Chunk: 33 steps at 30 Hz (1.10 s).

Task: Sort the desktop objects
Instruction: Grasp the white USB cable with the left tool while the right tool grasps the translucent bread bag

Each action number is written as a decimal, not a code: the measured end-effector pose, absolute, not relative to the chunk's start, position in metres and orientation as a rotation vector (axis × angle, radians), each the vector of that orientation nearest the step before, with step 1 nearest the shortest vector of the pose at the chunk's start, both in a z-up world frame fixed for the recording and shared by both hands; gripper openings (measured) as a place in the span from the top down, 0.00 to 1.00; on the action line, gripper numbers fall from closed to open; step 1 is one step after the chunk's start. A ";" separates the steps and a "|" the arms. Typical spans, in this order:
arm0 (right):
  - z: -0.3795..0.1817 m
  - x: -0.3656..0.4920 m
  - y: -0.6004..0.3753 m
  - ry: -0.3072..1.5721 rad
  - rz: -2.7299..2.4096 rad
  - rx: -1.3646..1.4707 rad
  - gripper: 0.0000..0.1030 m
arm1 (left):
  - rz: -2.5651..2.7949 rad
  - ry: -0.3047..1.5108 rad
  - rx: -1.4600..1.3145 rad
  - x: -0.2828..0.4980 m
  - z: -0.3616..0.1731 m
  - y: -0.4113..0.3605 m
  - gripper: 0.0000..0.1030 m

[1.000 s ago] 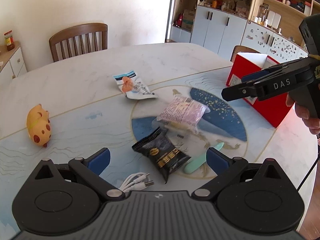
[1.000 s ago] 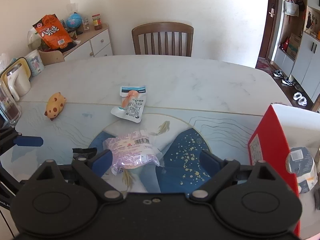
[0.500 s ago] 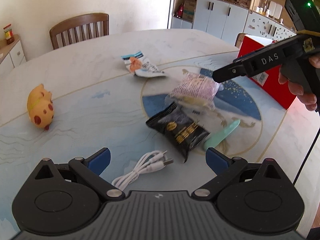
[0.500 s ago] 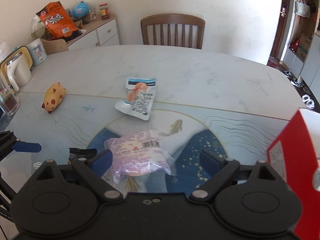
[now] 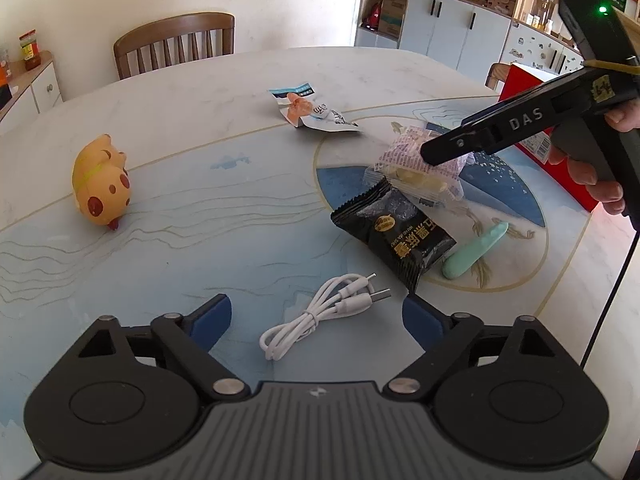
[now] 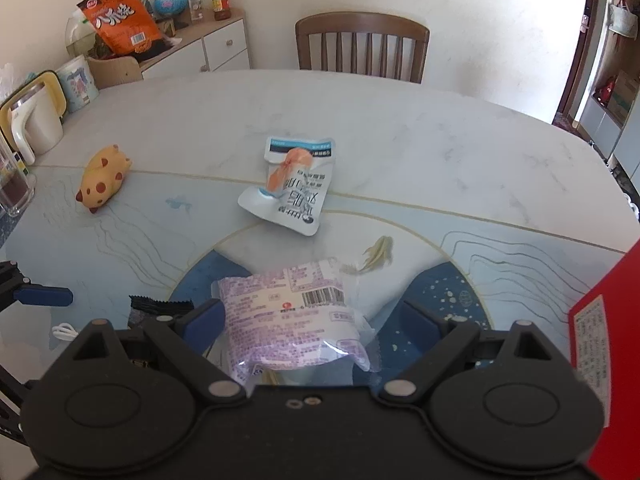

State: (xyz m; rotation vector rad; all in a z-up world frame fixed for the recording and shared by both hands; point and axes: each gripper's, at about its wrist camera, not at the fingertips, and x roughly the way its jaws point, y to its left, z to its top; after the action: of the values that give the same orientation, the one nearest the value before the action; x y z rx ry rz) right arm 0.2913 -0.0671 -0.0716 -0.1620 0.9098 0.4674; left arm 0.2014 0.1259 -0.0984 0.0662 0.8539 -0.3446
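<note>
Your left gripper [image 5: 316, 316] is closing its wide jaws over the white cable [image 5: 320, 312], not yet touching it. Your right gripper [image 6: 312, 316] is hanging wide open around the purple packet [image 6: 296, 320] on the table [image 6: 400, 140], gripping nothing.

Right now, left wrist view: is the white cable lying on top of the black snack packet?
No, the white cable lies on the bare table, apart from the black snack packet.
</note>
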 end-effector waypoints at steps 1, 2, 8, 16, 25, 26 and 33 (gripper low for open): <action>-0.073 0.292 -0.066 0.915 0.472 -0.165 0.09 | -0.345 0.850 0.069 0.201 -0.099 0.125 0.14; -0.075 0.293 -0.065 0.921 0.475 -0.169 0.09 | -0.346 0.846 0.074 0.200 -0.099 0.125 0.16; -0.082 0.296 -0.060 0.936 0.488 -0.193 0.09 | -0.361 0.833 0.099 0.200 -0.099 0.122 0.23; -0.087 0.298 -0.059 0.959 0.490 -0.178 0.11 | -0.392 0.813 0.163 0.202 -0.099 0.112 0.48; -0.088 0.298 -0.060 0.974 0.491 -0.155 0.18 | -0.390 0.809 0.172 0.206 -0.097 0.111 0.73; -0.087 0.298 -0.060 0.975 0.493 -0.152 0.20 | -0.388 0.809 0.171 0.207 -0.097 0.111 0.74; -0.085 0.294 -0.059 0.968 0.493 -0.149 0.34 | -0.379 0.806 0.167 0.207 -0.097 0.110 0.76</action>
State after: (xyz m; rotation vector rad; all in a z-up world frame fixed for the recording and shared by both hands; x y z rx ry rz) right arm 0.2943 -0.0589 -0.0849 -0.1489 0.9685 0.4933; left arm 0.2068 0.1102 -0.0972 0.1668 0.8062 -0.3785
